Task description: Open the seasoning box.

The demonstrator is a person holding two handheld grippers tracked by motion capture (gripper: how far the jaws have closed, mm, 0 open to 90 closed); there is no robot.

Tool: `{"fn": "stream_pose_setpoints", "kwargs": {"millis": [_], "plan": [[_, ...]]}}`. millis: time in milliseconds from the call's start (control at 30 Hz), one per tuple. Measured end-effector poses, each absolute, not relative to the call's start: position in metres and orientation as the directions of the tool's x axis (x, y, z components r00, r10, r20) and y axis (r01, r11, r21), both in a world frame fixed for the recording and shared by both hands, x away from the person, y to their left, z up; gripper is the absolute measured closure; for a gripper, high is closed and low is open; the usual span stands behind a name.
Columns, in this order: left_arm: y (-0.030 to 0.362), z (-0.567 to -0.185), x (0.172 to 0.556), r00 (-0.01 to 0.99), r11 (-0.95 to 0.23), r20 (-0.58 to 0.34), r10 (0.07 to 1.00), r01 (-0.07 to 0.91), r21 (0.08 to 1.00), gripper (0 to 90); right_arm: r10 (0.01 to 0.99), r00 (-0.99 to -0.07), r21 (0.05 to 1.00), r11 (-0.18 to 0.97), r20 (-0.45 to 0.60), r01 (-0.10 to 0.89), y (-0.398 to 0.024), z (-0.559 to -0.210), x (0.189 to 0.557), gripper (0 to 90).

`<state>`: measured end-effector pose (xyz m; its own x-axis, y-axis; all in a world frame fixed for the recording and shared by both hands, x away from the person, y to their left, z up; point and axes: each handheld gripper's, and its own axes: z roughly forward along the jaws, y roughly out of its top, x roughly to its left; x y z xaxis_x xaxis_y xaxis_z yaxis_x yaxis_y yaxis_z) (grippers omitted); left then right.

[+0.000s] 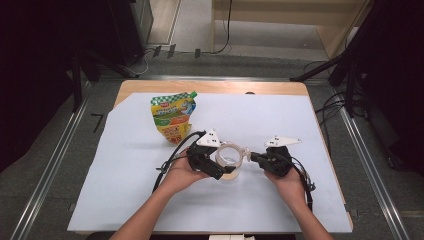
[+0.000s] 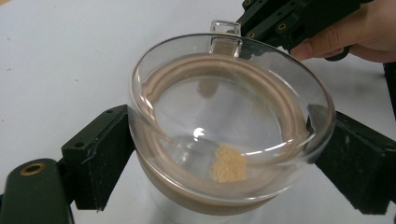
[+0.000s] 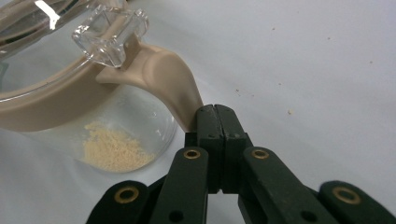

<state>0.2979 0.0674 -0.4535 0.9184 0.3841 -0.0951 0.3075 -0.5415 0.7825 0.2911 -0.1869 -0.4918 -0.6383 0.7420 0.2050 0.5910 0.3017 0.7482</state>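
Where claws meet, jar point(image 1: 229, 159) base hides.

Both forearms reach in from the near edge, the left gripper point(image 1: 220, 167) spread wide with its jaws pressed on either side of a glass jar point(image 1: 231, 159), the right gripper point(image 1: 253, 157) pinched fully together.

Black left gripper point(image 1: 227, 167) & right gripper point(image 1: 254, 157): brass-ringed screw holes, grey triangular top plates, black cables; forearms bare.
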Motion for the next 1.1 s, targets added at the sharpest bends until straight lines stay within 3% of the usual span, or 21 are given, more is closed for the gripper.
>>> {"fn": "stream_pose_setpoints", "kwargs": {"millis": [700, 800, 900, 1100], "plan": [[0.063, -0.435, 0.305, 0.927, -0.523, -0.128, 0.352, 0.308, 0.794, 10.7, 0.748, -0.635, 0.750, 0.304, 0.193, 0.587, -0.186, -0.492, 0.291, 90.0], [0.063, -0.430, 0.304, 0.937, -0.492, -0.160, 0.312, 0.303, 0.816, 27.4, 0.747, -0.636, 0.753, 0.304, 0.192, 0.584, -0.186, -0.491, 0.290, 90.0], [0.057, -0.425, 0.300, 0.940, -0.522, -0.146, 0.310, 0.297, 0.799, 30.5, 0.747, -0.637, 0.752, 0.308, 0.189, 0.583, -0.185, -0.491, 0.290, 90.0], [0.052, -0.415, 0.292, 0.945, -0.532, -0.142, 0.296, 0.286, 0.797, 54.4, 0.748, -0.635, 0.750, 0.306, 0.192, 0.587, -0.185, -0.491, 0.289, 90.0]]}}
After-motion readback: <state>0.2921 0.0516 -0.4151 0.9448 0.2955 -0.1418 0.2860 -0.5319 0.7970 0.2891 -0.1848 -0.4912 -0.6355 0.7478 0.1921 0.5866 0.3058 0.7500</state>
